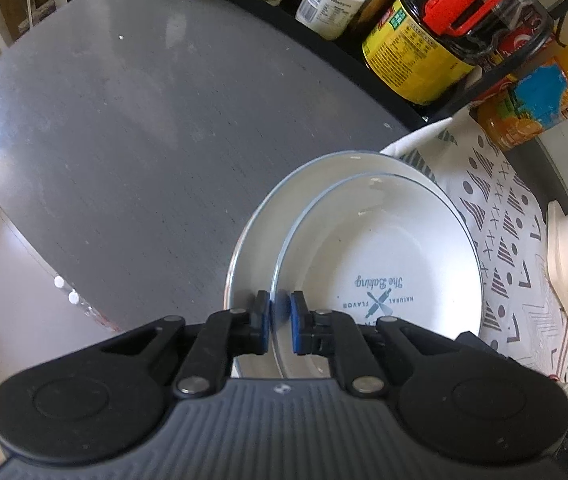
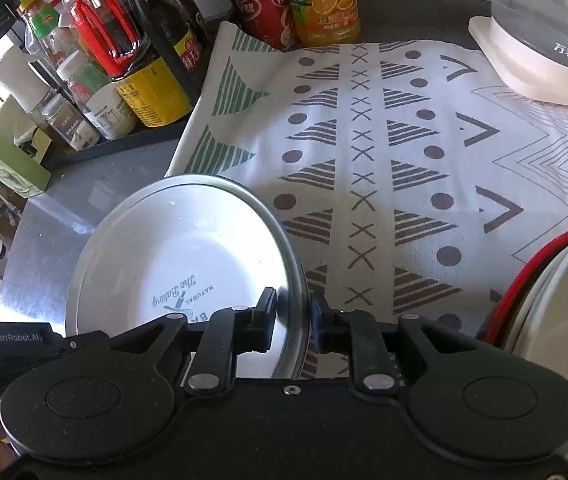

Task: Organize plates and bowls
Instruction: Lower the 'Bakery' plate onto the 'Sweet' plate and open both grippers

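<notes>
Two plates nest on my worktop point(image 1: 124, 140); left hand-held gripper point(image 1: 280, 322) pinches the inner plate point(image 1: 384, 248) rim; right hand-held gripper point(image 2: 294, 322) clamps the outer plate point(image 2: 188, 236) edge.

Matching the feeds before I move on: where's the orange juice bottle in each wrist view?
Left wrist: orange juice bottle at the right edge, upper half, just beyond the patterned cloth.
Right wrist: orange juice bottle at top centre, upright behind the far edge of the patterned cloth.
Shared landmark: the patterned cloth.
</notes>
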Demonstrator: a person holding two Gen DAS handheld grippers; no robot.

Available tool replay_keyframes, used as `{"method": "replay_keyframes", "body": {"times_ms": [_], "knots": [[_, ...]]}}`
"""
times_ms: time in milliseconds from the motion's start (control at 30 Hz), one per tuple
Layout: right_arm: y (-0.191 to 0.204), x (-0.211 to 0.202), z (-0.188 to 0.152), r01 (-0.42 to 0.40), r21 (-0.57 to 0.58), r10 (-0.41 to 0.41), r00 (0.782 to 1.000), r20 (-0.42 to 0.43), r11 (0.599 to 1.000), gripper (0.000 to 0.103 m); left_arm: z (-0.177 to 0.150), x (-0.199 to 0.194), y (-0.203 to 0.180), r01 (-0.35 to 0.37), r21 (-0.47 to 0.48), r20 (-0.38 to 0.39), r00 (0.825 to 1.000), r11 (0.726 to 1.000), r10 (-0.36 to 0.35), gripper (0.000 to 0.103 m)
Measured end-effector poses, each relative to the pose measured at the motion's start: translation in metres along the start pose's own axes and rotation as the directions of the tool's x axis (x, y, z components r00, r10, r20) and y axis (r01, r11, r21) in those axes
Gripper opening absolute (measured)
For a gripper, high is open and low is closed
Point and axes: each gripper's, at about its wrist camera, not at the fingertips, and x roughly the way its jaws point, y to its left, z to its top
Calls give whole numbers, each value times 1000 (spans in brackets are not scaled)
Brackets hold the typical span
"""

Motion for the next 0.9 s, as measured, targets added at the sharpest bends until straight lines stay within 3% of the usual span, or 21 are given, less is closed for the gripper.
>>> {"method": "replay_keyframes", "body": {"times_ms": [400, 567, 667, 800, 900], "knots": [[7, -26, 4, -55, 10, 54, 997, 47, 998, 52, 6, -17, -8, -73, 30, 49, 996, 997, 72, 11], [3, -41, 3, -81, 36, 78, 994, 75, 996, 60, 5, -27, -12, -44, 29, 69, 997, 999, 41, 14], [1, -53, 2, -90, 36, 86, 991, 101, 995, 63, 4, -33, -17, -38, 45, 71, 997, 998, 35, 23], [-1, -68, 3, -92, 24, 88, 987, 134, 995, 70, 0, -42, -28, -52, 82, 95, 995, 995, 45, 43], [-3, -82, 3, -89, 19, 85, 983, 165, 996, 80, -4, -49, -34, -38, 97, 101, 994, 995, 28, 53]]}}
